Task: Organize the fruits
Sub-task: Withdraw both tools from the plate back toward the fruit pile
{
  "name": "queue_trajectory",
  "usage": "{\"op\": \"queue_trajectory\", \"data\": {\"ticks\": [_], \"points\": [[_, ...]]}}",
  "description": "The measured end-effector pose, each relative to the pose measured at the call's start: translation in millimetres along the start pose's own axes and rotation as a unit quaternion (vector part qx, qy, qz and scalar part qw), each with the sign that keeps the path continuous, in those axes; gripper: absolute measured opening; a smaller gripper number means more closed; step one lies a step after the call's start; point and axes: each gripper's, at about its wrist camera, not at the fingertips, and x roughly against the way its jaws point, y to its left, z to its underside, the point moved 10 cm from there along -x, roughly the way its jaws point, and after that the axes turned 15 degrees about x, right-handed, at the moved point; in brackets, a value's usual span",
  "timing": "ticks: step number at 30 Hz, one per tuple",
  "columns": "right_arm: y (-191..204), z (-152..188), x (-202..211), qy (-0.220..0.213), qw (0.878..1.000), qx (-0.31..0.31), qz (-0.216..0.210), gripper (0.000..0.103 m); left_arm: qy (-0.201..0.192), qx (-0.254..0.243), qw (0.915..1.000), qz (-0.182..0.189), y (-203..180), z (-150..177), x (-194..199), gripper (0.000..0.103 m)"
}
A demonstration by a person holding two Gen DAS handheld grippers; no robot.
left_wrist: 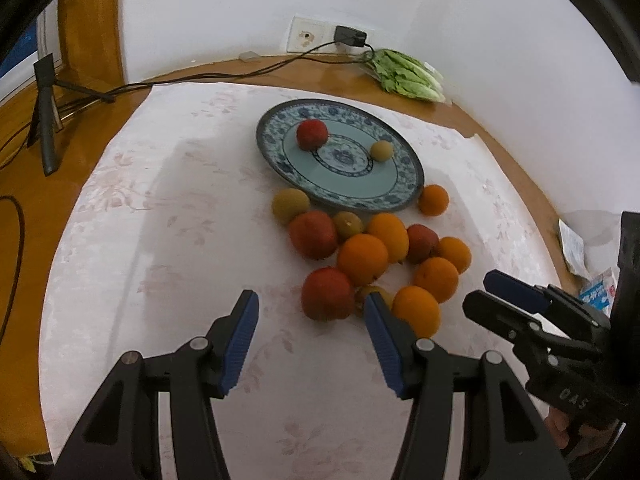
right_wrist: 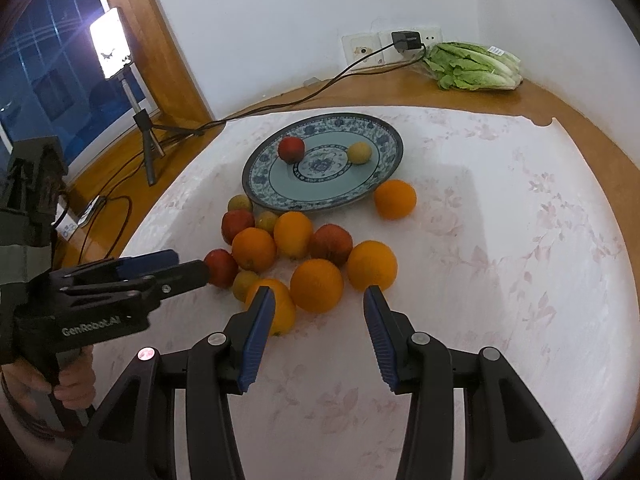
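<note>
A blue-patterned plate (left_wrist: 404, 184) (right_wrist: 256, 184) holds a red apple (left_wrist: 312, 134) and a small yellow fruit (left_wrist: 381, 151). In front of it on the cloth lies a pile of oranges, red apples and small yellow-green fruits, with one orange (right_wrist: 395, 199) apart to the right. My left gripper (left_wrist: 310, 297) is open low at the pile's near-left edge, a red apple (left_wrist: 328, 294) just beyond its tips, untouched. My right gripper (right_wrist: 319, 292) is open at the pile's near-right side, an orange (right_wrist: 316, 286) just ahead of its pads. Each gripper shows in the other's view (left_wrist: 480, 291) (right_wrist: 188, 265).
A white floral cloth (right_wrist: 500, 240) covers a wooden table. Bagged lettuce (right_wrist: 474, 65) lies at the back right by a wall socket with a charger (right_wrist: 406, 41) and cable. A lamp on a tripod (right_wrist: 112, 48) stands at the left. Packets (left_wrist: 596, 292) lie at the table's right edge.
</note>
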Motion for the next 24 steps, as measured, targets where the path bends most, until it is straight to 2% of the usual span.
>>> {"op": "queue_trajectory", "data": {"ticks": [3,5,7,16,20,24], "points": [[4,2,-1,0.001,1.0,0.001,-0.004,0.047,0.002,-0.004,1.0,0.002,-2,2,-4,0.057],[6,4,-2,0.003,1.0,0.003,-0.006,0.047,0.0,-0.006,1.0,0.002,-2,2,-5,0.048],[9,4,-3,0.005,1.0,0.005,-0.009,0.047,-0.001,-0.006,1.0,0.0,-2,1,-7,0.043],[19,8,-6,0.009,1.0,0.009,-0.019,0.047,0.013,-0.003,0.9998,0.017,-7,3,-19,0.043],[23,11,-8,0.012,1.0,0.01,-0.023,0.047,0.001,-0.011,0.9999,0.009,-10,4,-20,0.043],[29,12,-11,0.016,0.999,0.014,-0.029,0.047,0.003,-0.019,0.9998,0.006,-10,6,-21,0.034]]}}
